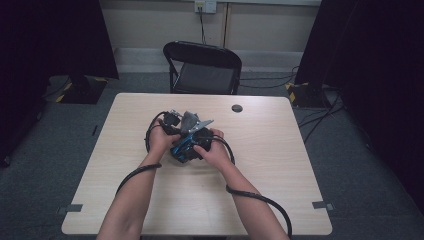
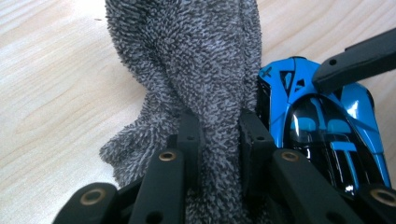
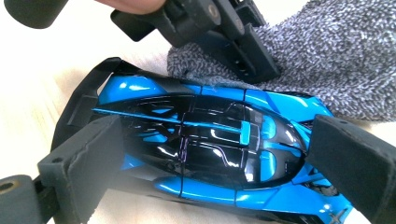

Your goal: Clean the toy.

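A blue and black toy car point(image 3: 210, 144) lies lengthwise between the jaws of my right gripper point(image 3: 219, 156), one pad on its tail and one on its nose. In the high view the right gripper point(image 1: 194, 145) holds the car point(image 1: 181, 147) just over the table's middle. A grey terry cloth point(image 2: 187, 56) is pinched between the jaws of my left gripper point(image 2: 219, 135), right beside the car point(image 2: 322, 126). Seen from the right gripper view, the left gripper point(image 3: 229, 42) presses the cloth point(image 3: 345, 60) against the car's far side. From above, the cloth point(image 1: 190, 120) sticks up behind both hands.
The light wooden table point(image 1: 260, 170) has a small dark disc point(image 1: 237, 108) near its far edge. A black folding chair point(image 1: 202, 67) stands behind the table. Cables trail from both grippers over the near edge.
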A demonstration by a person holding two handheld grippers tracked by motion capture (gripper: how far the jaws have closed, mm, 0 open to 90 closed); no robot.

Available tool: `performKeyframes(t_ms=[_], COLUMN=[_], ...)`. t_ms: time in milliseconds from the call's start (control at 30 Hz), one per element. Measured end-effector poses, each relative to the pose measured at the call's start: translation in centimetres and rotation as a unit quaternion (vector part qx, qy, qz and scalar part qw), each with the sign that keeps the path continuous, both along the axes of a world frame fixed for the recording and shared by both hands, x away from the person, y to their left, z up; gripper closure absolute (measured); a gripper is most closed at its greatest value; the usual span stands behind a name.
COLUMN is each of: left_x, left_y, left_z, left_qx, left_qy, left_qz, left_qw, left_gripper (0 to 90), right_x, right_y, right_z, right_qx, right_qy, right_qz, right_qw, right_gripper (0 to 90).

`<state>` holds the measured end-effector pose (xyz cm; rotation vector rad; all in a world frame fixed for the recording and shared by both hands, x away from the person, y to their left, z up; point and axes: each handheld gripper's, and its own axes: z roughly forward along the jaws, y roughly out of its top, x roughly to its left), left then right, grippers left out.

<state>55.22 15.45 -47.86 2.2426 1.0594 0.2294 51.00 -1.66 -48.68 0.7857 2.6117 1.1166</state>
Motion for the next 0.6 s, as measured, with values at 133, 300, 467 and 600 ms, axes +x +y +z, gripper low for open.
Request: performKeyframes(t_ms=[133,300,467,600], left_x=[-0.2,-0.5,-1.0,-1.2], left_y=[0.3,0.8,1.5,1.8], left_z=[0.0,0.1,0.2,0.3], left_qx=[-0.001,-0.003,-0.008,-0.003], left_qy=[0.003,0.008,0.012,0.014], left_qz=[-0.003,-0.005,-0.007,-0.012], left_qw=[1.0000,1.0000,0.9999,0.9998], left_gripper=[73.8,73.8,73.8,73.9], right_x=[0.0,0.0,0.0,0.0], right_y=[0.0,0.0,0.1,0.1], right_z=[0.0,0.0,0.1,0.1], right_qx=[-0.001,-0.001,-0.002,-0.003], right_qy=[0.001,0.001,0.002,0.003], right_qz=[0.000,-0.001,0.000,-0.001], right_qw=[1.0000,1.0000,1.0000,1.0000], right_gripper=[3.4,3.4,3.4,3.4])
